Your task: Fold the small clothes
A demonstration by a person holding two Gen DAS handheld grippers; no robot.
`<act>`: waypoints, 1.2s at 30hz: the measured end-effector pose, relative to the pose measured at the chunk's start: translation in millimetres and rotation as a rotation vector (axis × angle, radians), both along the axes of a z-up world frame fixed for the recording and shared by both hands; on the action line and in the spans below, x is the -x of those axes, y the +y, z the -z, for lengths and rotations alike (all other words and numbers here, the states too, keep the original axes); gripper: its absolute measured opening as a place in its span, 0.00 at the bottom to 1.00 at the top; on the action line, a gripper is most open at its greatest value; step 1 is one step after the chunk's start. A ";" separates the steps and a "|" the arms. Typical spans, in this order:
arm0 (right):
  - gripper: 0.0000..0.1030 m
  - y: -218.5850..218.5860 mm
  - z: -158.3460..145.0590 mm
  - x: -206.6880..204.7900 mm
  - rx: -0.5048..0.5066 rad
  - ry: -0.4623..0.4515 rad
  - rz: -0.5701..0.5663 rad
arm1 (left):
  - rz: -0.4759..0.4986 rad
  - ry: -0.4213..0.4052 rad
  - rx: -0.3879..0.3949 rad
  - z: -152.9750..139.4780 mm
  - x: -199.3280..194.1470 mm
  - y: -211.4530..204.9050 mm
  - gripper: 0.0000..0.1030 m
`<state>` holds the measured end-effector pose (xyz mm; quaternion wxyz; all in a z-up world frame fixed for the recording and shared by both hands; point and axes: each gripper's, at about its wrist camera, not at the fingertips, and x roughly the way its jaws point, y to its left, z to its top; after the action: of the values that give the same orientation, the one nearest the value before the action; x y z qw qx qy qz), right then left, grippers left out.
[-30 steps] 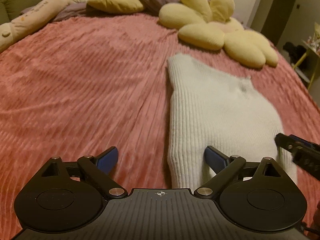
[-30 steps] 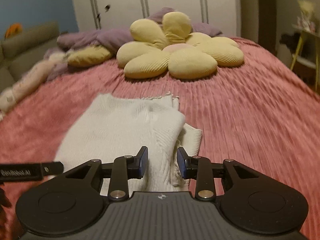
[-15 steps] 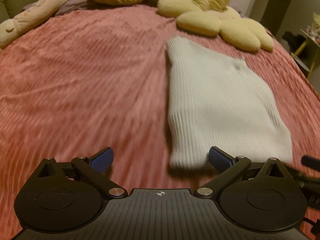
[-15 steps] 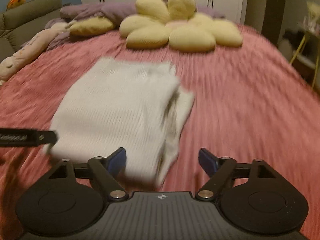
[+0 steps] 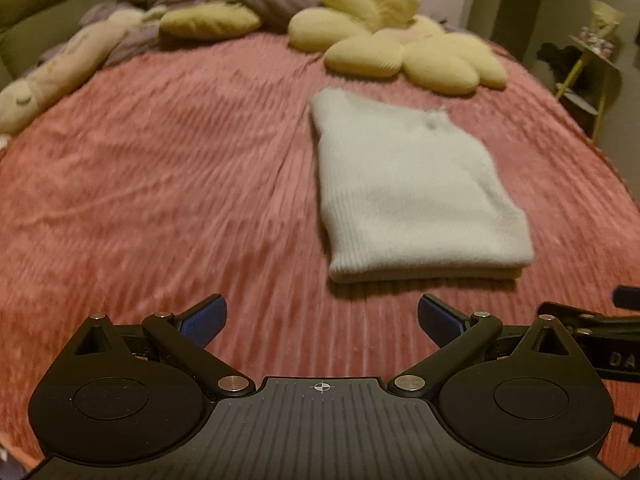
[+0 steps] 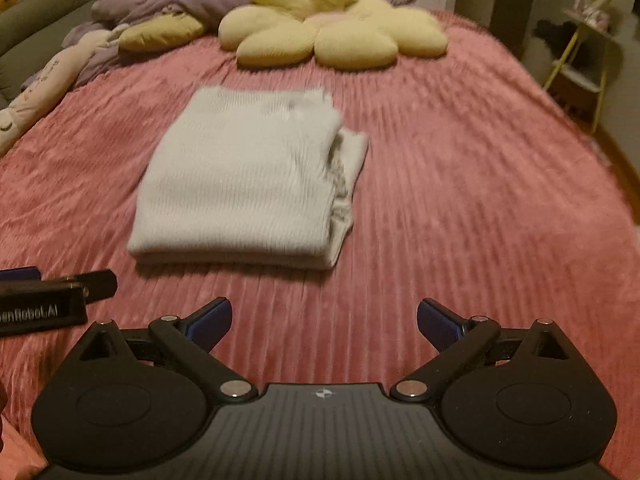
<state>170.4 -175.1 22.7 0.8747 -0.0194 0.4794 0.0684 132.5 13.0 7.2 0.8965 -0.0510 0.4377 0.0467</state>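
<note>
Hovering with jaws spread, nothing between: left gripper (image 5: 322, 322), and right gripper (image 6: 324, 322), just widened. Lying ahead on bed (image 6: 480, 168), seemingly folded: white sweater (image 6: 240, 176).

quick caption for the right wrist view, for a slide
Folded white knit garment lies on the pink bedspread, clear of the open right gripper.

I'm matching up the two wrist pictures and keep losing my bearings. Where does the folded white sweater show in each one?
Left wrist: the folded white sweater lies right of centre, on the pink bedspread.
Right wrist: the sweater lies left of centre, with loose layers showing along its right edge.
Shared landmark: the yellow flower cushion lies beyond the sweater in both views.
</note>
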 end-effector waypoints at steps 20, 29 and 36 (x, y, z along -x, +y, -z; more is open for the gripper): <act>0.96 12.7 -23.6 5.7 0.034 0.077 -0.021 | 0.010 0.074 -0.018 -14.3 5.3 -8.9 1.00; 0.96 6.8 -28.2 3.9 0.016 0.062 -0.010 | 0.001 0.075 -0.034 -16.6 3.7 -8.9 1.00; 0.96 5.4 -29.0 4.7 0.003 0.065 -0.003 | 0.015 0.086 -0.042 -15.2 2.5 -12.4 1.00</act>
<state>165.7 -169.7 51.7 0.8586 -0.0192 0.5076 0.0694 130.1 0.7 22.4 0.8779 -0.0271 0.4752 0.0514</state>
